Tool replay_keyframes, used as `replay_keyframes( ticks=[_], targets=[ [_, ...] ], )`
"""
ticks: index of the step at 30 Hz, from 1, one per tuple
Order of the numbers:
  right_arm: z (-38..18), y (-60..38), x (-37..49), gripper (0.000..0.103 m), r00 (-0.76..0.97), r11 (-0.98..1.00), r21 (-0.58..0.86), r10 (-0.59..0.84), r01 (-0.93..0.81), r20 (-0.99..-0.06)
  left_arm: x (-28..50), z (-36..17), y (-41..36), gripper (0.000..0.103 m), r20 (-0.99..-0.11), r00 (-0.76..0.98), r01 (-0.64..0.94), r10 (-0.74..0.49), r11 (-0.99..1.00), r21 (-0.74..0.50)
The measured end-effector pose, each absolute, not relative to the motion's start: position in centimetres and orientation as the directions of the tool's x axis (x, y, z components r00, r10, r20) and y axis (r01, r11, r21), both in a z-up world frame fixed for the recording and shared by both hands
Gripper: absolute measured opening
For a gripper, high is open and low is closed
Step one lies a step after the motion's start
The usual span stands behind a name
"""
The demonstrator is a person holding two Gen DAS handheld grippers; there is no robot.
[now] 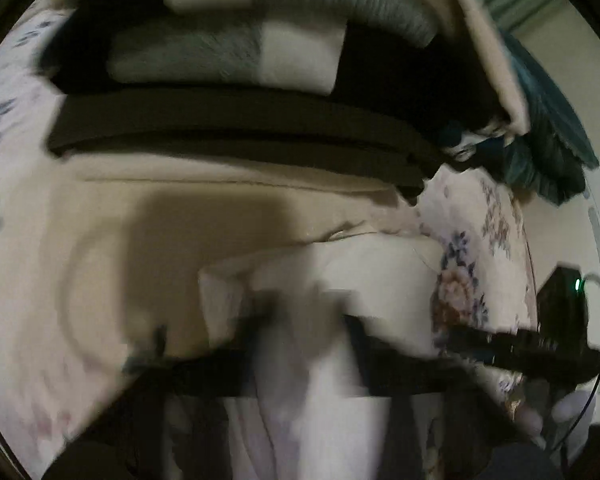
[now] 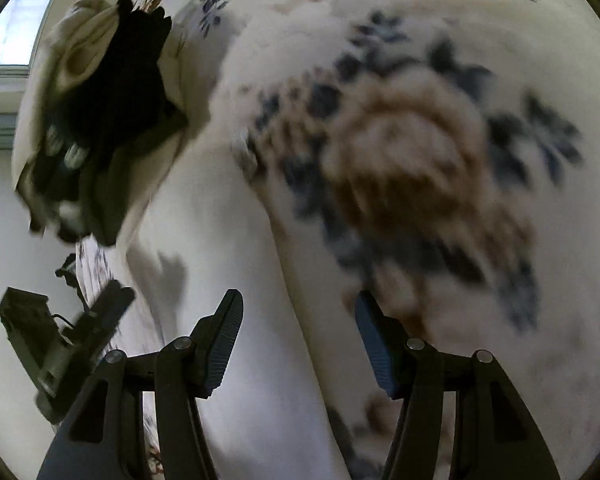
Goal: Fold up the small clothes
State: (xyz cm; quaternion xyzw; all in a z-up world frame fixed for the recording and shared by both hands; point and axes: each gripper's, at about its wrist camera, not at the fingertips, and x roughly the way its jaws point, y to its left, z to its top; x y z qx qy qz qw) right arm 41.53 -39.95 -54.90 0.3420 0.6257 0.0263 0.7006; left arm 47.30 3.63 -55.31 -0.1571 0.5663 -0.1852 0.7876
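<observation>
In the left wrist view, my left gripper (image 1: 304, 320) is blurred by motion, with a pale white cloth (image 1: 300, 392) between its fingers; it looks shut on it. Beyond lies a cream garment (image 1: 220, 208) spread flat. Folded dark pieces (image 1: 236, 136) with grey-and-white socks (image 1: 228, 60) on top lie behind it. In the right wrist view, my right gripper (image 2: 298, 320) is open and empty above the flowered sheet (image 2: 400, 160). The other gripper (image 2: 100, 320) shows at lower left.
A heap of dark and cream clothes (image 2: 100, 112) lies at the upper left of the right wrist view. Teal cloth (image 1: 548, 148) hangs at the bed's edge. The right gripper (image 1: 540, 348) shows at the lower right of the left wrist view.
</observation>
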Motion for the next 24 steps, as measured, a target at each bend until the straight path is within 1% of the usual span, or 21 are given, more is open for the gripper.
replay_keyframes(
  ticks=[1,5,6,7,9,13,17,18,19,20,21,22,23,24],
  targets=[
    [-55.5,-39.8,42.3,0.06,0.22,0.763,0.515,0.466,0.39,-0.857,47.8,-55.4,3.6,0.002,-0.83,0.293,0.124,-0.475,0.88,-0.459],
    [-57.2,-38.4,45.4,0.06,0.227,0.743,0.54,0.491,0.395,-0.841,48.5,-55.1,4.6,0.0,-0.794,0.307,0.132,-0.524,0.85,-0.51],
    [-57.6,-37.8,46.3,0.056,0.228,0.742,0.543,0.494,0.392,-0.839,48.7,-55.1,5.3,0.0,-0.789,0.31,0.123,-0.53,0.845,-0.52],
    [-57.5,-37.5,47.0,0.036,0.24,0.75,0.538,0.482,0.384,-0.843,48.9,-55.3,5.9,0.0,-0.787,0.309,0.111,-0.534,0.842,-0.528],
    [-57.4,-36.8,48.1,0.014,0.251,0.784,0.502,0.436,0.365,-0.864,49.4,-56.1,7.2,0.001,-0.798,0.301,0.079,-0.522,0.848,-0.524],
    [-57.4,-35.7,50.2,0.011,0.237,0.823,0.457,0.395,0.336,-0.887,49.8,-57.7,8.3,0.001,-0.804,0.277,0.052,-0.526,0.844,-0.534],
    [-57.6,-34.1,51.1,0.012,0.204,0.859,0.416,0.368,0.299,-0.907,49.9,-57.4,9.4,0.006,-0.767,0.25,0.001,-0.591,0.792,-0.61],
    [-57.7,-33.1,51.6,0.012,0.189,0.856,0.418,0.376,0.304,-0.907,49.8,-57.0,9.9,0.011,-0.759,0.251,-0.013,-0.601,0.782,-0.623],
    [-57.6,-33.1,51.7,0.012,0.18,0.845,0.431,0.392,0.316,-0.902,49.6,-56.5,10.4,0.027,-0.753,0.264,-0.024,-0.603,0.776,-0.63],
    [-57.5,-33.4,51.9,0.013,0.174,0.832,0.448,0.413,0.327,-0.894,49.2,-56.2,10.6,0.053,-0.739,0.277,-0.027,-0.614,0.764,-0.645],
    [-57.1,-34.4,51.7,0.023,0.175,0.817,0.469,0.435,0.335,-0.883,48.7,-56.1,11.1,0.066,-0.719,0.291,-0.039,-0.631,0.743,-0.668],
    [-56.9,-34.6,51.7,0.04,0.181,0.808,0.485,0.45,0.336,-0.875,48.4,-56.3,11.2,0.073,-0.704,0.295,-0.049,-0.646,0.726,-0.686],
    [-56.8,-34.9,51.9,0.046,0.185,0.807,0.491,0.455,0.328,-0.871,48.3,-56.9,11.2,0.073,-0.689,0.275,-0.065,-0.671,0.702,-0.709],
    [-56.8,-35.0,52.1,0.049,0.18,0.82,0.482,0.447,0.31,-0.876,48.4,-57.5,10.8,0.073,-0.686,0.251,-0.08,-0.683,0.692,-0.717]
  ],
)
